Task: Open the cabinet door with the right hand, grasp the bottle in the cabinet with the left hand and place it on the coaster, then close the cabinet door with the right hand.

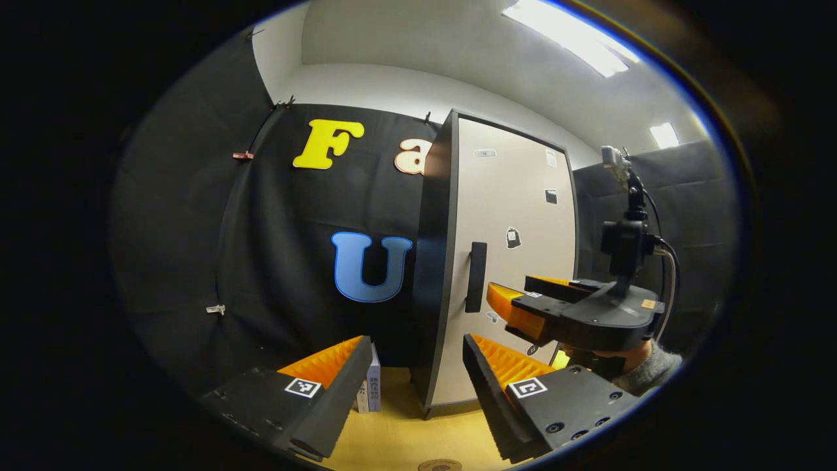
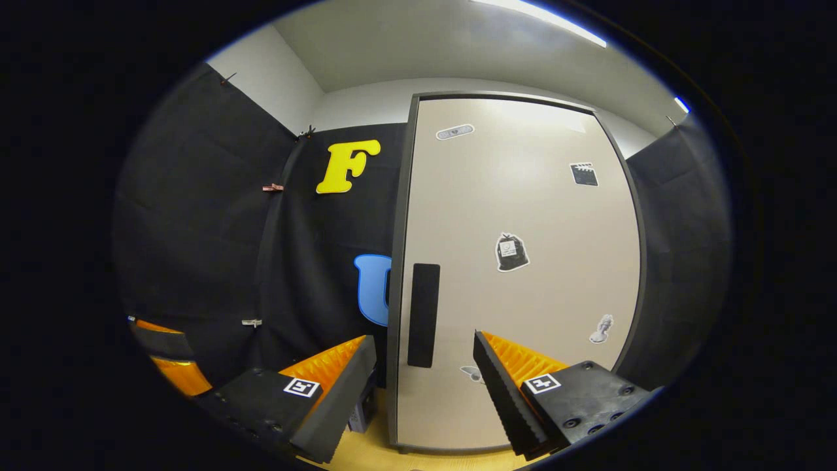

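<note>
Our right gripper (image 2: 425, 386), jaws wide and empty, faces the shut cabinet door (image 2: 523, 261); its upright handle (image 2: 423, 315) lies just ahead between our fingers.

The right gripper (image 2: 424, 392), jaws spread wide, faces the closed cabinet door (image 2: 523, 275), its dark vertical handle (image 2: 424, 315) just ahead between them.

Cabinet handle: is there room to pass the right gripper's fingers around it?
The handle stands clear on the shut door, with bare panel on both sides; the open right gripper sits below it. Tighter at lower left: a small box stands by the cabinet's foot on the tabletop.
</note>
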Action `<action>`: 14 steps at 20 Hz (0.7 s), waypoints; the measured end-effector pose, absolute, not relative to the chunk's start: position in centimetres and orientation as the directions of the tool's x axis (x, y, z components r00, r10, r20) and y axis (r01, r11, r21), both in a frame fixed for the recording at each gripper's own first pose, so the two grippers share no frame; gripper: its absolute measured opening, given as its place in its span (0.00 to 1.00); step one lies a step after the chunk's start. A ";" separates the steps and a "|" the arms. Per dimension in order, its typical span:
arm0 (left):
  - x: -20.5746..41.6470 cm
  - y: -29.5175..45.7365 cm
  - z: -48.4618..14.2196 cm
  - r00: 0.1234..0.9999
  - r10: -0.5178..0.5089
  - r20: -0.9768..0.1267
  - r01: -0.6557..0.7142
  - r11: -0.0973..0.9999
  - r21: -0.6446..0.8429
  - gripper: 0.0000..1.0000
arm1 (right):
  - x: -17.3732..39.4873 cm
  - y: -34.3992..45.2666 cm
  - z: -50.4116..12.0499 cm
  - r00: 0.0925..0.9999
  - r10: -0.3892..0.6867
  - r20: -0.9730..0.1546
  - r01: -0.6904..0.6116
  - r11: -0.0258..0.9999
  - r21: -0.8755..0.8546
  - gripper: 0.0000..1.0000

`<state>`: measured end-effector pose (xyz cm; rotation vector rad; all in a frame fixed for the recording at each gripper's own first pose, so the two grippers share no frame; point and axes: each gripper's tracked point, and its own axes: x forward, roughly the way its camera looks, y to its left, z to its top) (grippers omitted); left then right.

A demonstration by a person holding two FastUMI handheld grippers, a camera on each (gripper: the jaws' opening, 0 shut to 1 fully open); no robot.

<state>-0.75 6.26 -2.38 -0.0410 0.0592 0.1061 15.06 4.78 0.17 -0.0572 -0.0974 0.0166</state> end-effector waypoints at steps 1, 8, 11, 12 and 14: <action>-0.8 6.4 -2.4 0.992 0.108 -0.064 -0.110 0.993 -0.040 0.88 | 15.8 5.0 0.0 0.995 0.018 0.099 -0.013 0.998 -0.055 0.97; -1.3 8.8 -3.8 0.983 0.153 -0.102 -0.158 0.986 -0.047 0.88 | 20.5 4.8 -0.2 0.993 -0.038 0.109 0.047 0.996 -0.081 0.89; -1.4 9.7 -4.1 0.978 0.178 -0.113 -0.184 0.981 -0.053 0.88 | 22.1 5.2 0.1 0.992 -0.033 0.126 0.045 0.994 -0.097 0.85; -1.4 10.0 -4.1 0.976 0.184 -0.115 -0.190 0.980 -0.049 0.88 | 22.5 5.4 -0.1 0.992 -0.032 0.124 0.043 0.995 -0.089 0.87; -1.2 10.7 -4.1 0.973 0.197 -0.117 -0.202 0.979 -0.039 0.88 | 23.4 5.4 -0.7 0.993 -0.043 0.111 0.052 0.995 -0.085 0.87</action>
